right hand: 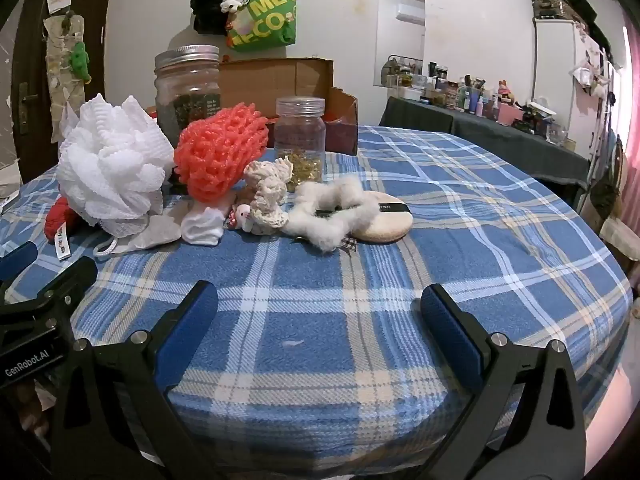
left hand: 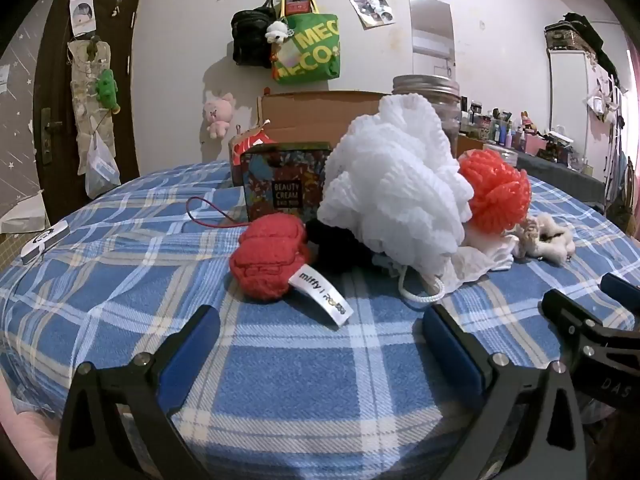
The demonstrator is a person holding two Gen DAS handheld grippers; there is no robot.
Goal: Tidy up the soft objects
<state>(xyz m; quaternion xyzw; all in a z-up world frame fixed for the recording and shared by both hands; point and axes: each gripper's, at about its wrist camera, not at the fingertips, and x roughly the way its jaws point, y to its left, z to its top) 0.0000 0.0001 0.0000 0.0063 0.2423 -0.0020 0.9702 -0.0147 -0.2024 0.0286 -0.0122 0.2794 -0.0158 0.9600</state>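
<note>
Reading "miffy", the red plush's tag (left hand: 321, 294) lies before both wide-open, empty grippers (box (left hand: 285, 181): "BEAUTY CREAM").

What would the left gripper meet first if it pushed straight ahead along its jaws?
Most likely the red knitted plush with the white Miffy label, or that label, lying just ahead of the open left gripper on the blue plaid blanket. Depth is unclear; it sits slightly left of centre.

The left claw (left hand: 320, 340) and the right claw (right hand: 318, 320) both hover low and level side by side, each with its blue-padded fingers (right hand: 452, 332) spread wide and gripping nothing.
</note>
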